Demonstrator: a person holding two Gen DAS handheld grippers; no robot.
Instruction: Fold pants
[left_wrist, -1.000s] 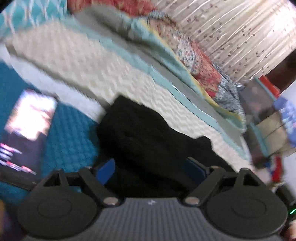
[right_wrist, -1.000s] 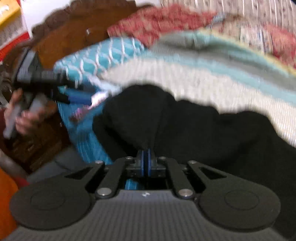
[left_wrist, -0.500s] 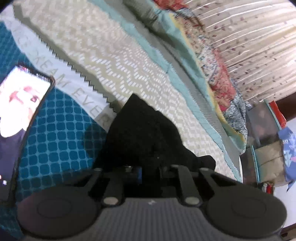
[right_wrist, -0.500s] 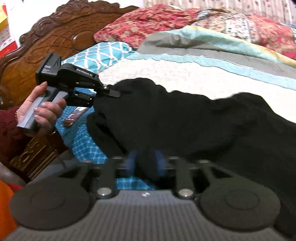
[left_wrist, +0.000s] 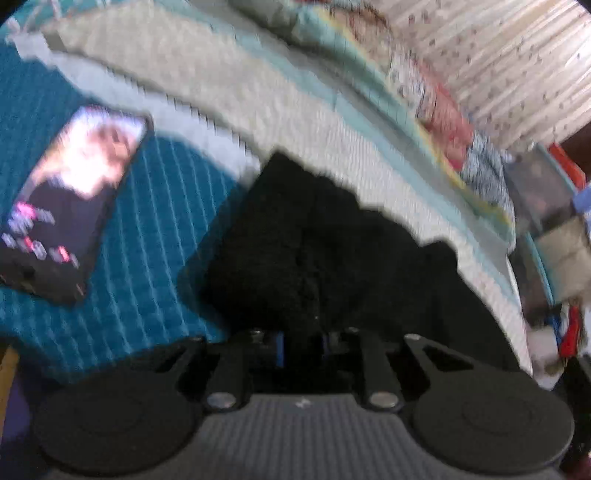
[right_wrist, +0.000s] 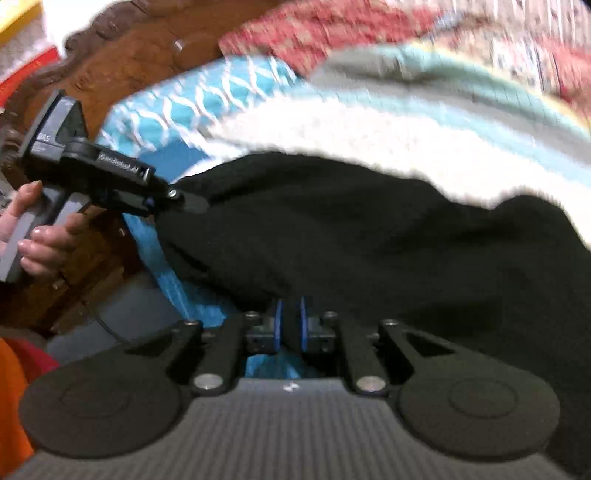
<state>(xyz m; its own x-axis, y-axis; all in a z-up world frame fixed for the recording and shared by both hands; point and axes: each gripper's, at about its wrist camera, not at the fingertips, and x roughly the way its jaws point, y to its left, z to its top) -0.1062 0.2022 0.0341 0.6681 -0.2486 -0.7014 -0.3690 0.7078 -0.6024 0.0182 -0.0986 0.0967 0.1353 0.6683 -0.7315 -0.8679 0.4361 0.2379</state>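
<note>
Bedding in teal and cream patterns spreads under the black pants, which lie heaped just ahead of both grippers, with a lit phone off to the left gripper's left. Jaws of the right gripper have just been closing and now pinch a fold of the dark cloth between blue pads. Blur softens the view, but the left gripper seems likewise nipped onto the pants' edge, its jaws having just eased slightly wider.

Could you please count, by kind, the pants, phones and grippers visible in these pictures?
Pants: 1
Phone: 1
Grippers: 2, the left gripper and the right gripper
Total: 4
</note>
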